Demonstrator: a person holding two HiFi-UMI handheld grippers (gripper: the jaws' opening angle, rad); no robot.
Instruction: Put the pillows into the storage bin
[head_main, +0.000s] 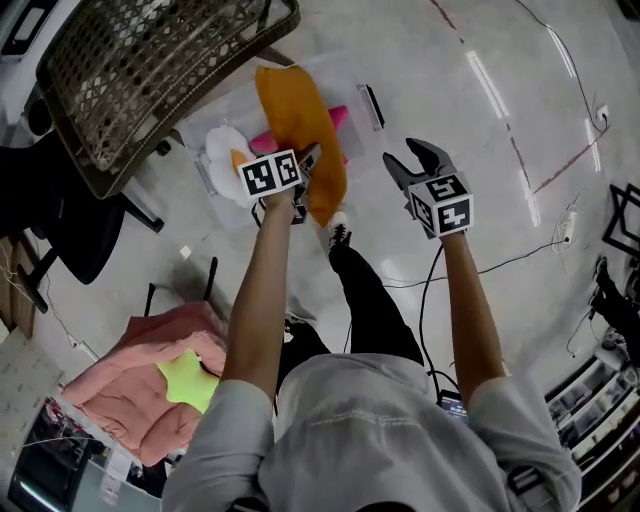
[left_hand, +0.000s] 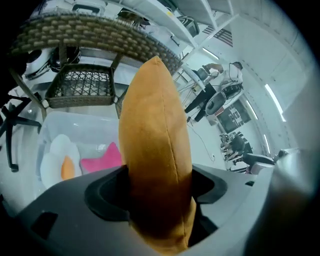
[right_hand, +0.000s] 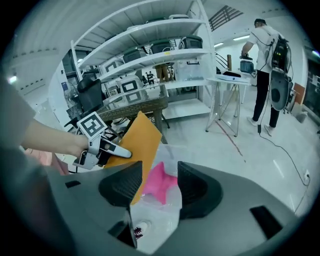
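left gripper clamps the orange pillow by its bottom edge; probably soft, light, floppy. clear storage bin at eleven o'clock. right gripper gapes, empty.

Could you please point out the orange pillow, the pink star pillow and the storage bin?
orange pillow (left_hand: 155, 145): left gripper view, middle of its face.
pink star pillow (right_hand: 160, 182): right gripper view, star's centre.
storage bin (left_hand: 85, 134): left gripper view, clear far wall.

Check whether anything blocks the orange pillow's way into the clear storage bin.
Nothing visible does. The orange pillow, held in the left tongs, hangs over the open storage bin; only a pink pillow and an egg pillow lie inside.
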